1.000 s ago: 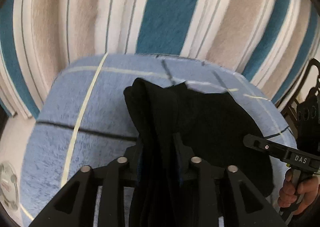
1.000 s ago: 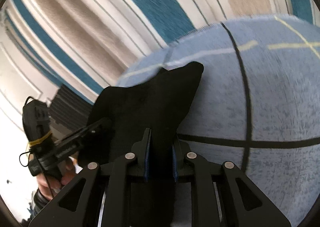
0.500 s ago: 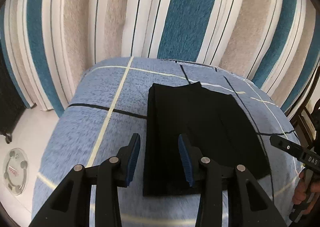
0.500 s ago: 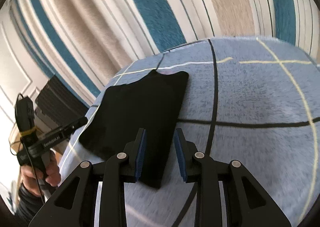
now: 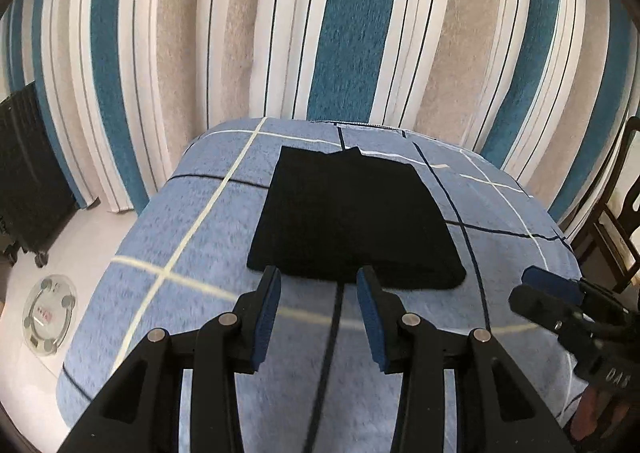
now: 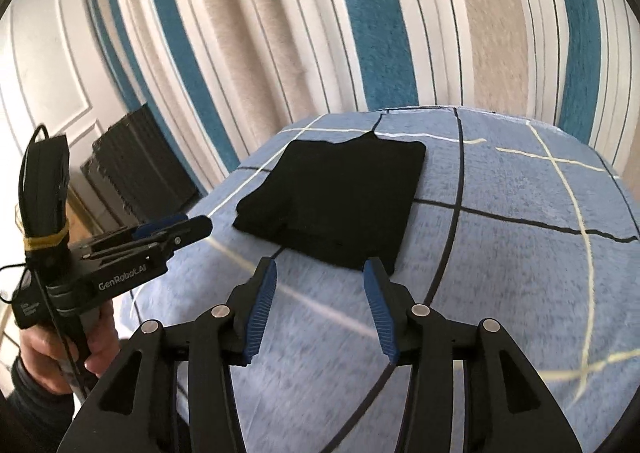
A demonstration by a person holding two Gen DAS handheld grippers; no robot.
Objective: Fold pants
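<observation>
Lying flat as a folded, roughly rectangular bundle, the black soft-knit pants (image 5: 352, 219) rest toward the far middle of the pale blue fuzzy blanket (image 5: 192, 253), which is crossed by thin cream and dark lines and covers a raised, rounded surface. Near the bundle's front edge, the left gripper (image 5: 318, 277) of black plastic with ribbed blue pads (image 5: 267, 317) stands wide and holds nothing, clear of the cloth. In its own view the right gripper (image 6: 320, 267) is likewise spread wide and bare, its tips just short of the pants' (image 6: 332, 201) near edge. Behind the blanket hang heavy curtains (image 5: 348, 25) in vertical teal, beige and white stripes. On the left, the left wrist view alone shows a round glass bathroom scale (image 5: 50, 315) on the pale floor and a dark wooden chair (image 5: 618, 221) at far right. Only the right wrist view shows a white panelled door (image 6: 52, 65) and the person's hand (image 6: 98, 349) gripping the left tool's handle; a black ribbed radiator (image 6: 136, 169) appears beside it.
</observation>
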